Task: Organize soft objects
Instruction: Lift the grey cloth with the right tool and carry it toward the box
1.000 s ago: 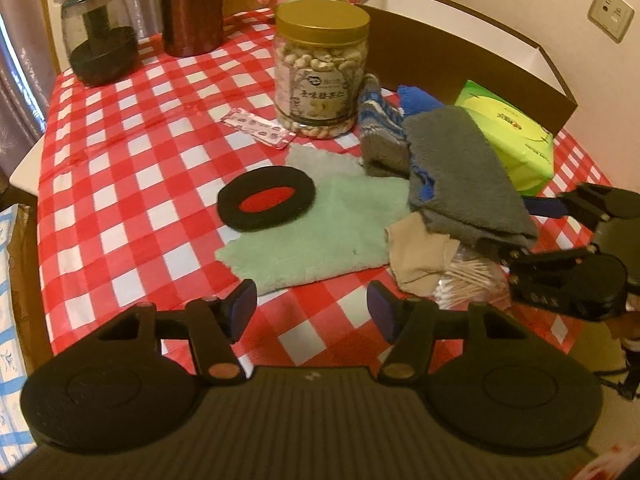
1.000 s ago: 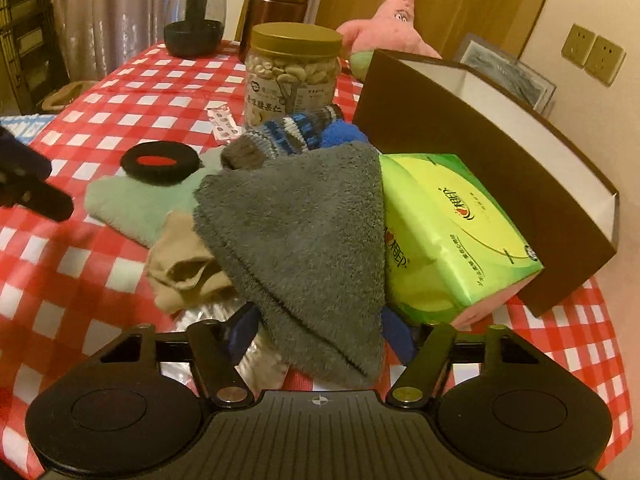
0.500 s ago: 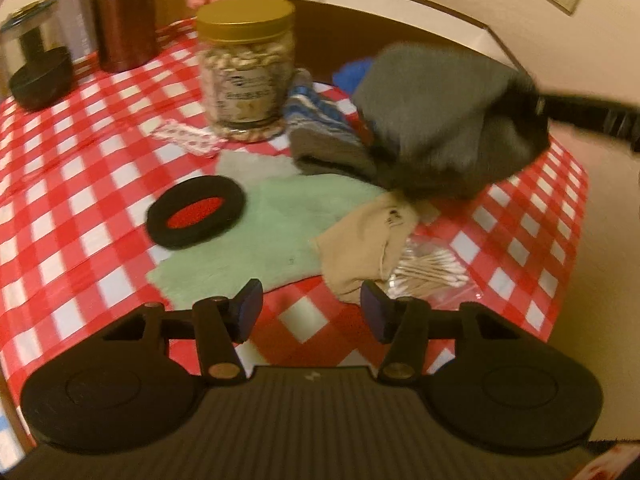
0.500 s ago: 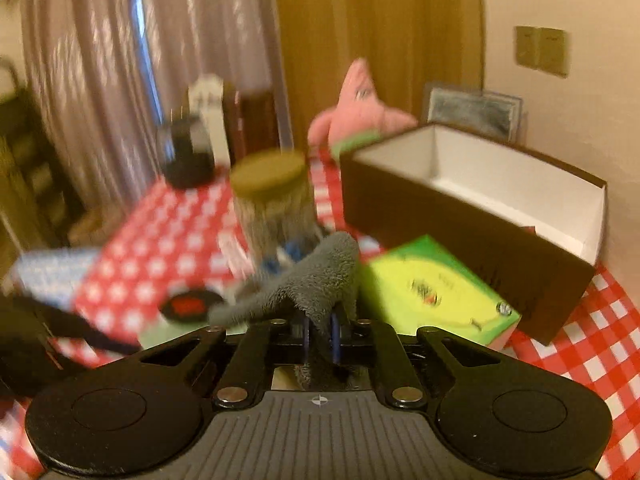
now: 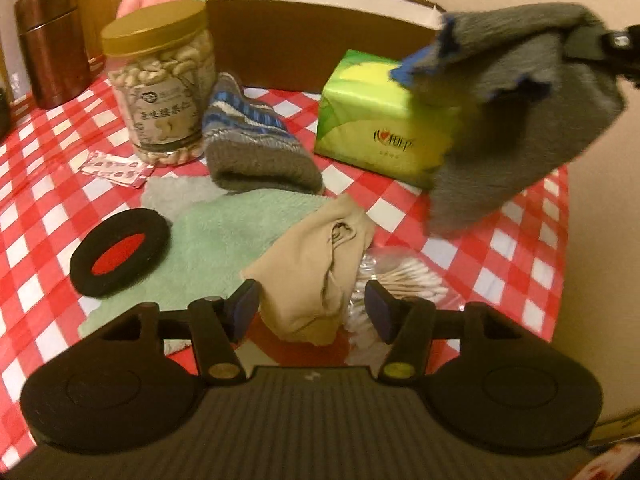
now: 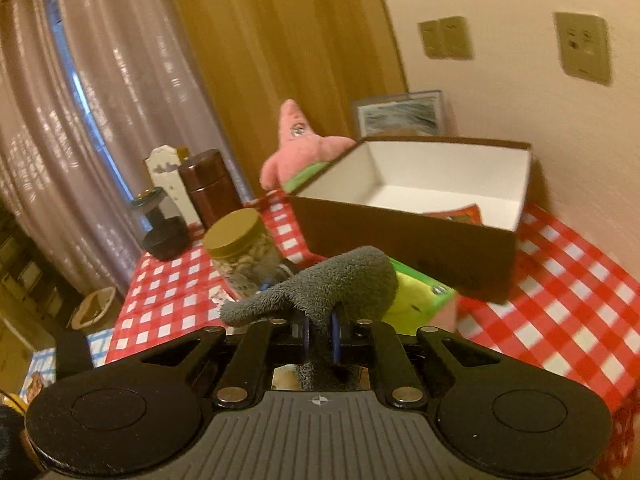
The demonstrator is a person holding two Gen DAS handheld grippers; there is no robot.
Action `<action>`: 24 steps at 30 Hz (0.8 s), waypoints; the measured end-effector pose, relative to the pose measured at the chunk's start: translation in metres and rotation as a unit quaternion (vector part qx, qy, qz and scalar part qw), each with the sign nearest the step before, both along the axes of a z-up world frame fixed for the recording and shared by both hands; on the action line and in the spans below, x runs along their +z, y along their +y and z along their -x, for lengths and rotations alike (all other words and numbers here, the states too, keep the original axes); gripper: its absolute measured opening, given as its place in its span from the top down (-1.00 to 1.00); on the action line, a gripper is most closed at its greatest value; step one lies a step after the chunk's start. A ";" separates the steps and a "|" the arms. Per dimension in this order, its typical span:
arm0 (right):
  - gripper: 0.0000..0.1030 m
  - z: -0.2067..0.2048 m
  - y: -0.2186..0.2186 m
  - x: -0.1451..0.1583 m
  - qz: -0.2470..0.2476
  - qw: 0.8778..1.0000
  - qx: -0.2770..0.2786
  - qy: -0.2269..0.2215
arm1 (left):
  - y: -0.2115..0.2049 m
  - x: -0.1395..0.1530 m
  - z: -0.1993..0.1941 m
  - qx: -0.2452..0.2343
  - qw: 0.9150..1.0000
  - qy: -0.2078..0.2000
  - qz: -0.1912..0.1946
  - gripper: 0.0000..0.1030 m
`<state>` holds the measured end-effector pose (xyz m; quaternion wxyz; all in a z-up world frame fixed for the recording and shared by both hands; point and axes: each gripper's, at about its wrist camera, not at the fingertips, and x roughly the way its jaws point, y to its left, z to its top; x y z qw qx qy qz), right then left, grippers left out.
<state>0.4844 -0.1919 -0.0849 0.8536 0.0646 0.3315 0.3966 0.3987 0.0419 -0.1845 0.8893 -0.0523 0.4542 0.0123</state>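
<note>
The right claw [image 6: 319,330] clamps the grey cloth [image 6: 340,280] aloft; the left claw [image 5: 312,312], opening, straddles the beige cloth [image 5: 316,264] on the counter [image 5: 500,280].

left gripper [image 5: 312,312]: black ribbed body | two round discs | brass screws | blue pads [image 5: 244,308] || right gripper [image 6: 319,338]: same build, crosshair mark, silver screws

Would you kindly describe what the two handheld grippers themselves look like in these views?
Both look alike: the left gripper and right gripper are matte black, with a ribbed dark-grey plate nearest the camera flanked by two round black discs. Black linkage bars with brass-coloured pivot screws carry the fingers, which end in dark blue pads. A small crosshair mark sits on the right gripper's plate. No sleeves or cables show.
</note>
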 end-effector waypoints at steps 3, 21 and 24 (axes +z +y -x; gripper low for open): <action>0.80 0.005 -0.013 0.001 0.000 1.000 -0.014 0.009 | -0.001 -0.007 -0.005 -0.012 1.000 0.008 -0.012 0.16; 0.80 0.030 -0.046 0.010 -0.041 0.997 -0.064 0.034 | 0.003 0.066 0.030 -0.037 0.996 -0.072 0.024 0.91; 0.80 0.037 -0.052 0.011 -0.041 0.996 -0.072 0.039 | -0.007 0.076 0.034 -0.052 0.995 -0.083 0.026 0.92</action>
